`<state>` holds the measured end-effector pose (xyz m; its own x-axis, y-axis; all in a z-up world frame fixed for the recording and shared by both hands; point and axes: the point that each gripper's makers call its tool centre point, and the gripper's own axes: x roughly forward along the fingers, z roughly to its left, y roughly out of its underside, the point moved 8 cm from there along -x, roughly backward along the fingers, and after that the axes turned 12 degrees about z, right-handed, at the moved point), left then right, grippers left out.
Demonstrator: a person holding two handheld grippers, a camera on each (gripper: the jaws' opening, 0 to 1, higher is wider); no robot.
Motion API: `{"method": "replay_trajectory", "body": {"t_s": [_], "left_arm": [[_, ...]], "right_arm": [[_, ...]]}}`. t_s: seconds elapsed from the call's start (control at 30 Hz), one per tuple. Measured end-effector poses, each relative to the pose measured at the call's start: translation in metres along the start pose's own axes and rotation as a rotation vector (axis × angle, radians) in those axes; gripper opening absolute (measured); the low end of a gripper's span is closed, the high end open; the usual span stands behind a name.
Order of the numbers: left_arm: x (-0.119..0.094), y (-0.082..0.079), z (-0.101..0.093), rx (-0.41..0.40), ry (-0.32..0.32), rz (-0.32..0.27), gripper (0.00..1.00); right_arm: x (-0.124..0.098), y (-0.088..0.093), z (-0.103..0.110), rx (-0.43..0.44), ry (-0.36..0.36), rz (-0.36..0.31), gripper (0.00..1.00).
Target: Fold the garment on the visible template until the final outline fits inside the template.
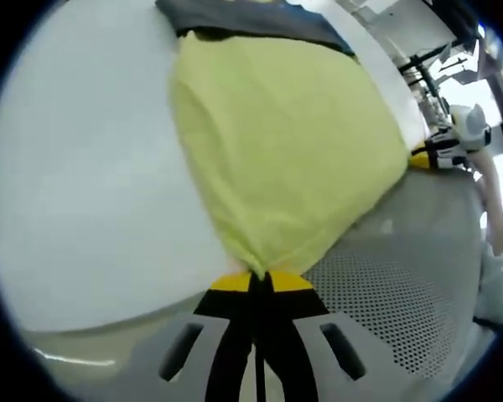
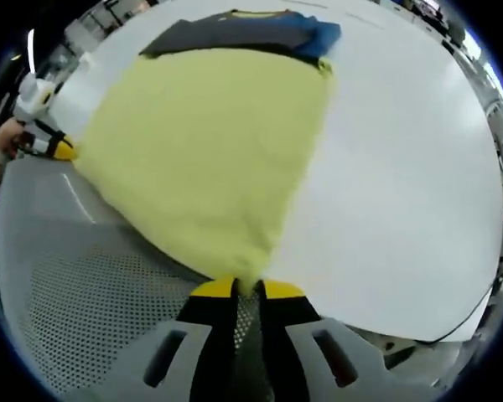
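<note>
Pale yellow fabric, soft and lightly creased, makes up the garment (image 1: 285, 142), which is seen stretched between two hand-held grippers above a white template sheet (image 1: 84, 193). No brand, label or legible writing can be made out on the cloth, the sheet or the tools.

In the left gripper view, the left gripper (image 1: 257, 280) is seen with its black, yellow-tipped jaws pressed together on one gathered corner of the garment, which fans out from the pinch across the white sheet. The right gripper is caught at the far corner, at the right edge of that view, held by a person's hand.

In the right gripper view, the right gripper (image 2: 247, 289) is shown with its jaws closed on another corner of the garment (image 2: 210, 151), the cloth spreading away as a broad yellow panel. A dark grey band with a blue patch (image 2: 318, 35) is visible along the garment's far edge. The near part of the cloth hangs over a grey perforated surface (image 2: 84, 293), while the rest lies over the white template sheet (image 2: 402, 184).
</note>
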<state>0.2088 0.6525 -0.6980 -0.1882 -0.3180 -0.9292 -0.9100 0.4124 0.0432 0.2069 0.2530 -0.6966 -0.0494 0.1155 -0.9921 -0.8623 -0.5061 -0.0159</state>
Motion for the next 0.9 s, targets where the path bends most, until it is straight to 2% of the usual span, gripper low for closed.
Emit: {"method": "replay_trajectory", "body": {"t_s": [0.2,0.43,0.5,0.63,0.77,0.83,0.9], "left_arm": [[0.0016,-0.0004,0.0002,0.020,-0.003,0.008,0.02],[0.0025,-0.0016,0.0008,0.022,-0.004,0.020,0.01],[0.0031,-0.0025,0.0001,0.055,-0.013,0.033,0.01],[0.0040,-0.0033,0.0010,0.103,-0.026,0.040,0.01],[0.0048,-0.0041,0.0010,0.140,-0.032,0.043,0.01],[0.0049,-0.0039,0.0004,0.139,-0.034,0.043,0.01],[0.0048,-0.0038,0.0012,0.103,-0.031,0.035,0.01]], "right_arm": [[0.0005,-0.0010,-0.0018,-0.032,0.016,0.012,0.08],[0.0008,-0.0047,0.0011,-0.117,0.048,0.047,0.08],[0.0003,-0.0057,0.0027,-0.165,0.067,0.061,0.08],[0.0004,-0.0056,0.0028,-0.169,0.071,0.064,0.08],[0.0001,-0.0030,0.0019,-0.167,0.068,0.041,0.08],[0.0001,-0.0009,0.0017,-0.131,0.065,0.023,0.07],[0.0001,0.0015,0.0011,-0.118,0.052,0.009,0.05]]}}
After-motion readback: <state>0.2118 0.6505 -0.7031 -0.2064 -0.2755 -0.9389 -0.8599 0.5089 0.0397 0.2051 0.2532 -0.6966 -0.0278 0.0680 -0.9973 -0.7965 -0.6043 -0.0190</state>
